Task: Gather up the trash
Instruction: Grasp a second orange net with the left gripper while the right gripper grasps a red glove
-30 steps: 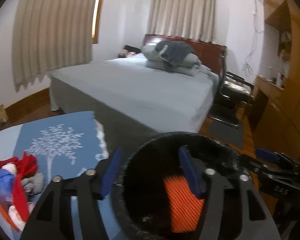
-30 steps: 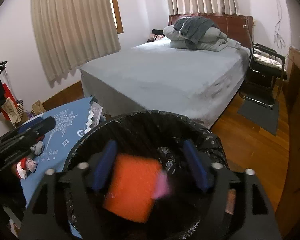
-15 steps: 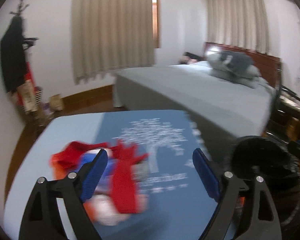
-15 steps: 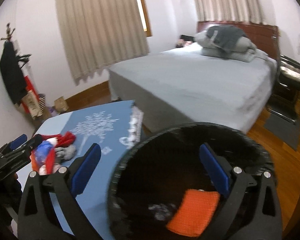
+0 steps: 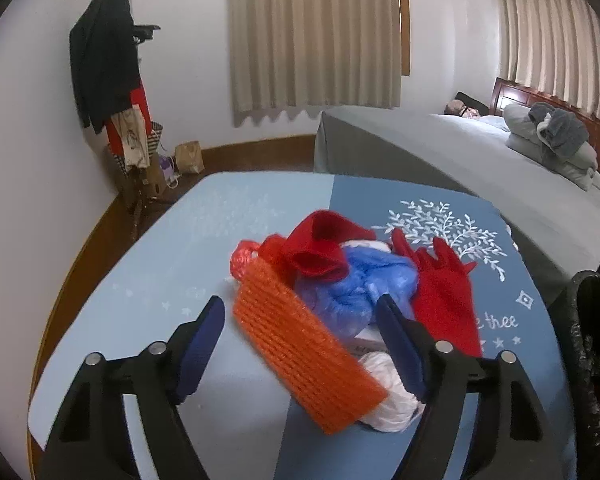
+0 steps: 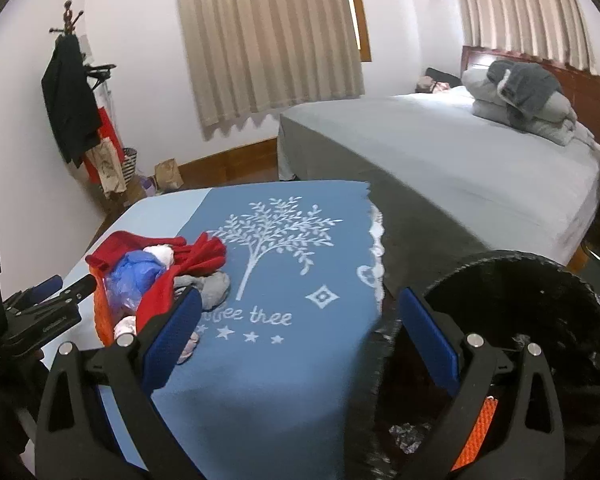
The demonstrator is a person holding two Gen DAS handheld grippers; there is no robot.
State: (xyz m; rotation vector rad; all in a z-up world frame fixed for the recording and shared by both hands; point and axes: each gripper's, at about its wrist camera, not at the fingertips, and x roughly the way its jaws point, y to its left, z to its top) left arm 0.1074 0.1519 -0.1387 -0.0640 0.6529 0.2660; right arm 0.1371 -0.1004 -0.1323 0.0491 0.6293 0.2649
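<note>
Blue cloth now fills my left wrist view; a second ago that camera looked down into the black-lined bin (image 5: pixel 592 344) with an orange piece at its bottom. I have swung both grippers from the bin toward the table (image 5: pixel 172 272). The trash pile (image 5: pixel 340 280) sits mid-table on the tablecloth (image 6: pixel 284 352), left of the printed tree.

The left gripper (image 5: pixel 300 344) hovers over the pile, its jaws closing, with the orange mesh strip (image 5: pixel 300 352) between the pads but not pressed. The right gripper (image 6: pixel 300 332) stands wide apart and empty above the table edge; a second ago an orange piece was dropping between its jaws.

Count in the pile: one orange mesh strip, one blue plastic bag (image 5: pixel 364 284), two red cloth pieces that I can separate, one white crumpled bag (image 5: pixel 388 396), one grey wad (image 6: pixel 216 288). One orange piece (image 6: pixel 476 436) lies in the bin.
</note>
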